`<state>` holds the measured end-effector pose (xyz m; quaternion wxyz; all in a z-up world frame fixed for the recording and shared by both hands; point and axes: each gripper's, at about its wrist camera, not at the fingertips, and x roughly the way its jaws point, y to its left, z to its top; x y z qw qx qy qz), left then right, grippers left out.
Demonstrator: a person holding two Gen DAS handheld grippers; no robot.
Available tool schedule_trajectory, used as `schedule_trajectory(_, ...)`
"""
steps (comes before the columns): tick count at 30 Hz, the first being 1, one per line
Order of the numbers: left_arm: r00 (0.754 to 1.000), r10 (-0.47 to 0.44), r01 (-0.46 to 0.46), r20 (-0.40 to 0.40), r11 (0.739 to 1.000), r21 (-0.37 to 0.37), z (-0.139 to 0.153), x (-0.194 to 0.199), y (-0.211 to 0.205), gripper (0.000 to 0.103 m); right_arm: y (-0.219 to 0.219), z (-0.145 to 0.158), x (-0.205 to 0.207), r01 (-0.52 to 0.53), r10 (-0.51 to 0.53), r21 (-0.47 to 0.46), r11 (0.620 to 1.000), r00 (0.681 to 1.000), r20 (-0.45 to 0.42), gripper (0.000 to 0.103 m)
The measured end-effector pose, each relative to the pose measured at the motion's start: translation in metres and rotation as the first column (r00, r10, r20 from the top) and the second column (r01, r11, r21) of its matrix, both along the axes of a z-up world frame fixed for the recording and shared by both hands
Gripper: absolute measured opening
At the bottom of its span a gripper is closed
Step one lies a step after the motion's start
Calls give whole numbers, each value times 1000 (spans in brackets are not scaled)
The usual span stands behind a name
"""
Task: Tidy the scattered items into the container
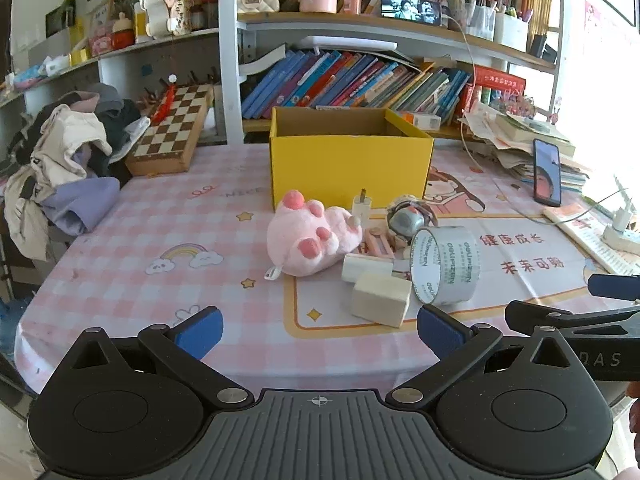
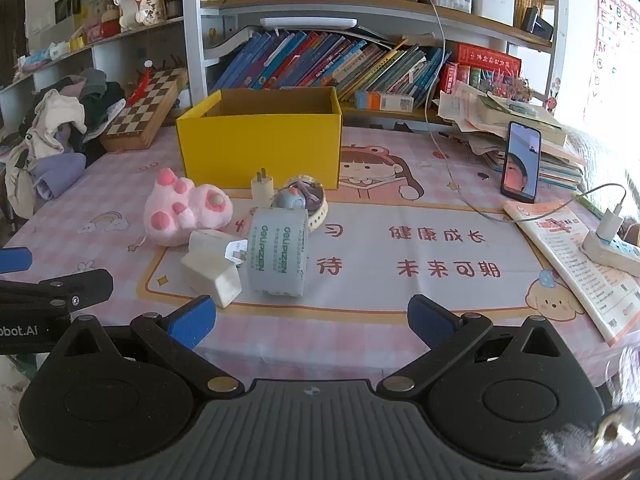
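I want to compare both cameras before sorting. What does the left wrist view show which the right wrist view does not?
Only the left wrist view shows the pink sticks behind the tape roll. Only the right wrist view shows the alphabet poster and the puppy print. Both share the yellow box, pink plush, white block, standing phone, and open grippers.

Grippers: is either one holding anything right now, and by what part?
Nothing is held. The left gripper and right gripper are both open and empty, short of the tape roll.
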<state>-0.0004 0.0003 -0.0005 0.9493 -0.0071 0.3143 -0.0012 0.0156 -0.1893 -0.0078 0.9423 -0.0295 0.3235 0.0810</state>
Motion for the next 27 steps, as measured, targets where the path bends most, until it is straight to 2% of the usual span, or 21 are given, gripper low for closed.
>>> schedule_trajectory(27, 1000, -3, 3, -12, 1000, 7, -6, 0, 3, 103, 5, -3, 3, -1, 1, -3, 1000, 1000, -15, 103)
